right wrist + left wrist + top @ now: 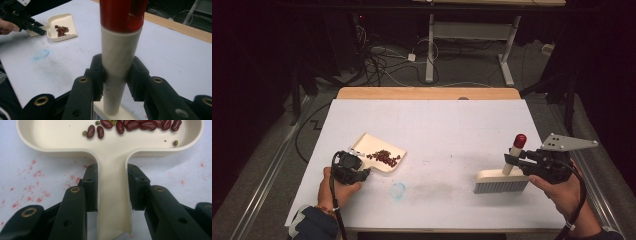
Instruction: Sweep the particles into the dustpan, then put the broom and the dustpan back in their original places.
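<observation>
A cream dustpan (365, 141) lies flat on the white table at the left, holding a heap of dark red beans (384, 157). My left gripper (363, 173) is shut on its handle (112, 195), one jaw on each side. Several beans (130, 125) and a few small green ones lie along the pan's far part. At the right, a cream brush (502, 181) stands bristles-down on the table, its red-tipped handle (120, 57) upright. My right gripper (116, 75) is shut on that handle below the red tip (519, 140). In the right gripper view the dustpan (68, 21) sits far off.
A faint blue ring (398, 190) and a grey smudge (437, 187) mark the white table cover between pan and brush. Red specks (32, 185) dot the cover by the pan. A wooden table edge (427, 93) runs along the back; cables (382, 65) and desk legs (430, 50) lie beyond.
</observation>
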Motion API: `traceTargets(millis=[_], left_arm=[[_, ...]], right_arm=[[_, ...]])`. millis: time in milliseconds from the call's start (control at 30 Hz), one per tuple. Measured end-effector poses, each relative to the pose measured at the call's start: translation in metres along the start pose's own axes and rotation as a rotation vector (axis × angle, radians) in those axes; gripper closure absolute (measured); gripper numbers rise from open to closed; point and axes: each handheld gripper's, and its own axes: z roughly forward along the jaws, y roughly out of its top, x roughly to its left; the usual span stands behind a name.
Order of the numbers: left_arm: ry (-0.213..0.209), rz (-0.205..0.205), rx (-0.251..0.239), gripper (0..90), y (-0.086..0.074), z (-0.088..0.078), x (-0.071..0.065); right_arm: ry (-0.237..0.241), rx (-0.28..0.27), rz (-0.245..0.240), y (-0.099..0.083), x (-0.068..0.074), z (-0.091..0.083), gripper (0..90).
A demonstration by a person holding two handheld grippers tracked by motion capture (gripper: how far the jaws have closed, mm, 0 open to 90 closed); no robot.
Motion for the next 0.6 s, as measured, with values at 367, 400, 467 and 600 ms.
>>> traceTargets(millis=[367, 400, 467, 600], left_arm=[[-0.013, -0.054, -0.014, 46.6, 0.000, 0.001, -0.023], [-0.024, -0.051, -0.017, 45.8, -0.001, 0.000, -0.025], [-0.025, -0.041, -0.020, 45.1, -0.002, -0.001, -0.027], [-0.040, -0.021, -0.041, 44.5, -0.004, -0.004, -0.027]], right_arm=[[-0.048, 0.025, 0.109, 0.016, -0.032, 0.062, 67.8], [-0.062, 0.028, 0.127, 0.016, -0.035, 0.068, 67.4], [-0.084, 0.040, 0.151, 0.015, -0.043, 0.078, 67.0], [-0.114, 0.069, 0.181, 0.013, -0.053, 0.094, 65.8]])
